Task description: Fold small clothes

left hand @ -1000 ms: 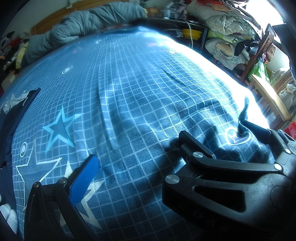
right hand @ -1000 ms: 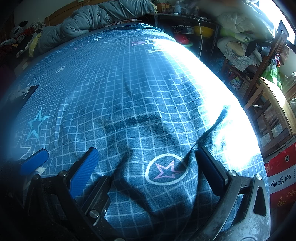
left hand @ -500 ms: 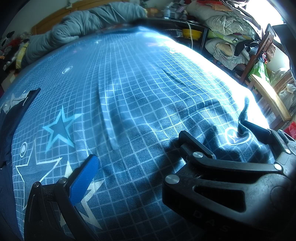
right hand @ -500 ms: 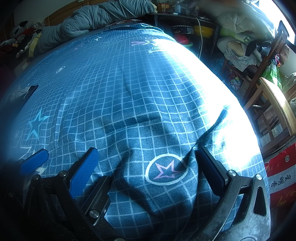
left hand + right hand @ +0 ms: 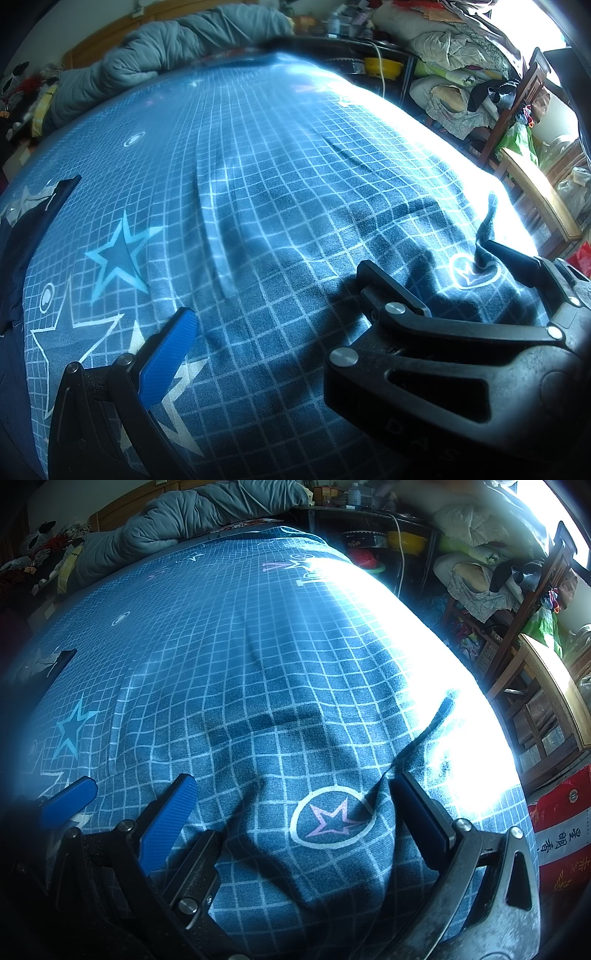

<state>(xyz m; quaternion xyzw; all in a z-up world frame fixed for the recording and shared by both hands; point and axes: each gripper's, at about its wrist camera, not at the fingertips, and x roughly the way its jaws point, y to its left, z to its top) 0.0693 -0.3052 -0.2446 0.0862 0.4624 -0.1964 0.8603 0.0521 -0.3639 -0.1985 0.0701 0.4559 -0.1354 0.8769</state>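
Note:
A dark navy garment (image 5: 26, 236) with a pale print lies flat at the far left of the bed, and shows as a dark patch (image 5: 55, 664) in the right wrist view. My left gripper (image 5: 288, 332) rests low on the blue grid sheet (image 5: 280, 192), open; only its blue left pad (image 5: 166, 358) shows, and the right gripper's black frame (image 5: 424, 369) covers the other side. My right gripper (image 5: 295, 812) is open too, and a raised fold of sheet with a star-in-circle print stands between its fingers (image 5: 166, 816). Neither gripper touches the garment.
A grey rolled quilt (image 5: 166, 55) lies along the bed's far end. Piled bedding, a yellow bowl (image 5: 384, 66) and shelves line the right side. A wooden chair (image 5: 546, 686) and a red sack (image 5: 561, 834) stand beside the bed's right edge. Strong sunlight washes out the right of the sheet.
Both grippers and the sheet have stayed put. A small pale shape at the lower left edge of the left wrist view one second ago is gone.

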